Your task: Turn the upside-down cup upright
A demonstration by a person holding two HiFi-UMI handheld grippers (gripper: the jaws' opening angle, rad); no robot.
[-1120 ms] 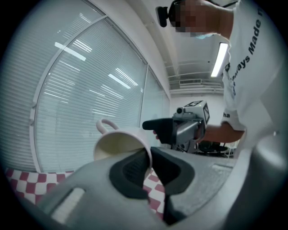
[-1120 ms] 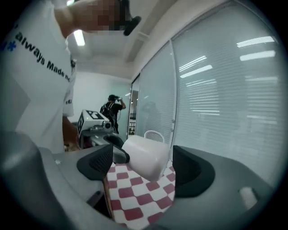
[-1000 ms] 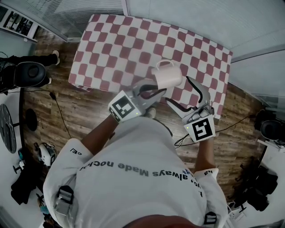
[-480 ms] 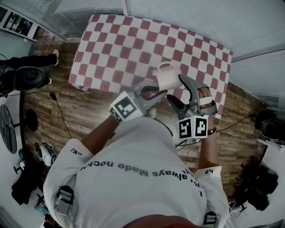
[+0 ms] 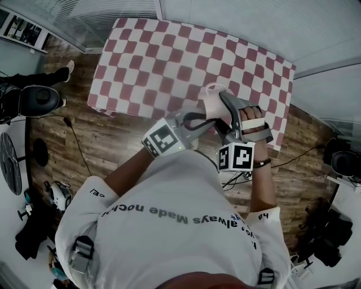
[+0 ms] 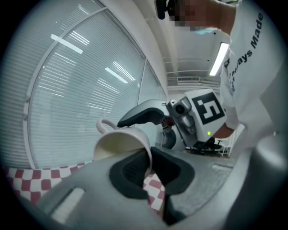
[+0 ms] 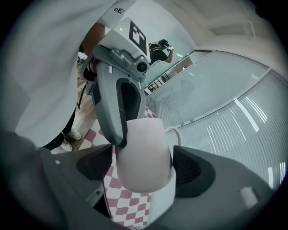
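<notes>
Left gripper (image 6: 149,170) pinching cup (image 6: 120,144) rim, right gripper (image 7: 143,168) astride it — shirt (image 5: 169,237) reads "always Made"

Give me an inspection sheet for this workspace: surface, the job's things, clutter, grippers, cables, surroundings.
Surface: table covered by a red-and-white checked cloth.
Job's things: white cup, held off the cloth near the table's front edge, tilted, handle toward the far side.
Clutter: nothing seen on the table.
Grippers: left gripper shut on the cup's rim, one jaw inside the cup, one outside. Right gripper has its jaws apart on either side of the cup's body.
Cables: thin cable lying on the floor left of the table.
Surroundings: wooden floor, window blinds, a person's legs at the left edge.
</notes>
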